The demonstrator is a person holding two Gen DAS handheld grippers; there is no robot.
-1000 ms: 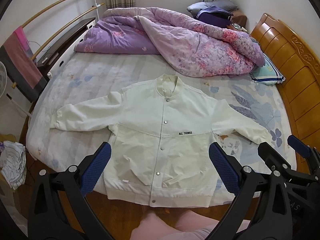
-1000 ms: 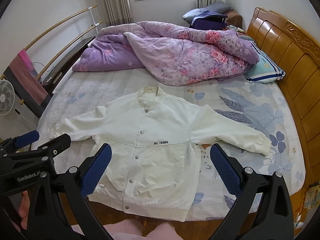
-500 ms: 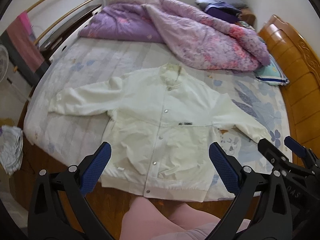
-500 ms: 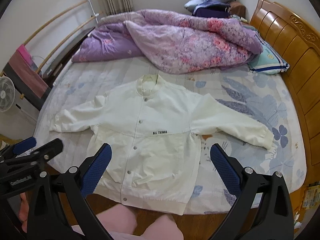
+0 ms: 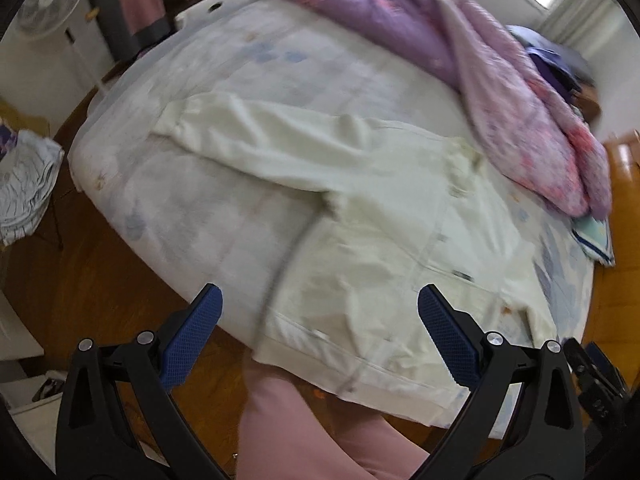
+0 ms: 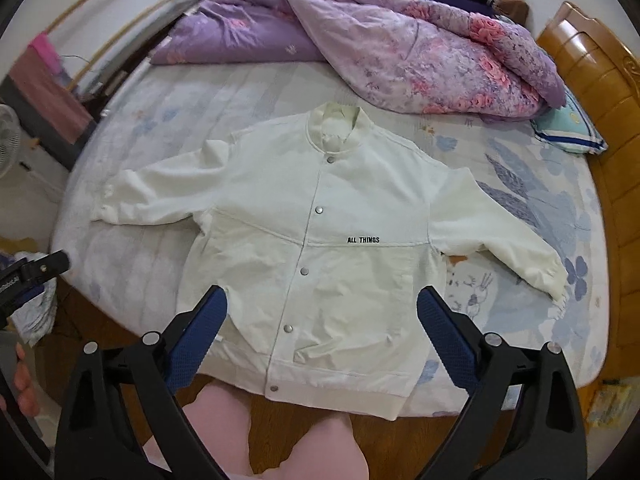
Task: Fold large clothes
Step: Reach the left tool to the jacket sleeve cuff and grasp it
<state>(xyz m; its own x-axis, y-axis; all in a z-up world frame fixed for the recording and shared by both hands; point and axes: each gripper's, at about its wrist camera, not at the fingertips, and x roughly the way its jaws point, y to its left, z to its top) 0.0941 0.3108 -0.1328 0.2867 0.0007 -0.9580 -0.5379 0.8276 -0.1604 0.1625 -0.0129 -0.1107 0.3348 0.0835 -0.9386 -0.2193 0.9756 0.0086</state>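
A white snap-button jacket with "ALL THINGS" on its chest lies flat and face up on the bed, sleeves spread, hem at the near edge. It also shows, blurred and tilted, in the left wrist view. My right gripper is open and empty, above the jacket's lower front. My left gripper is open and empty, above the jacket's lower left side near the hem. The left gripper also shows at the left edge of the right wrist view.
A purple floral quilt is heaped at the far side of the bed. A wooden headboard and a pillow are at the right. A fan and a clothes pile stand left. My pink-clad legs are below.
The left gripper has swung left and tilted, so its view is blurred and the jacket's left sleeve is central. The right gripper has moved closer to the jacket. Both stay open.
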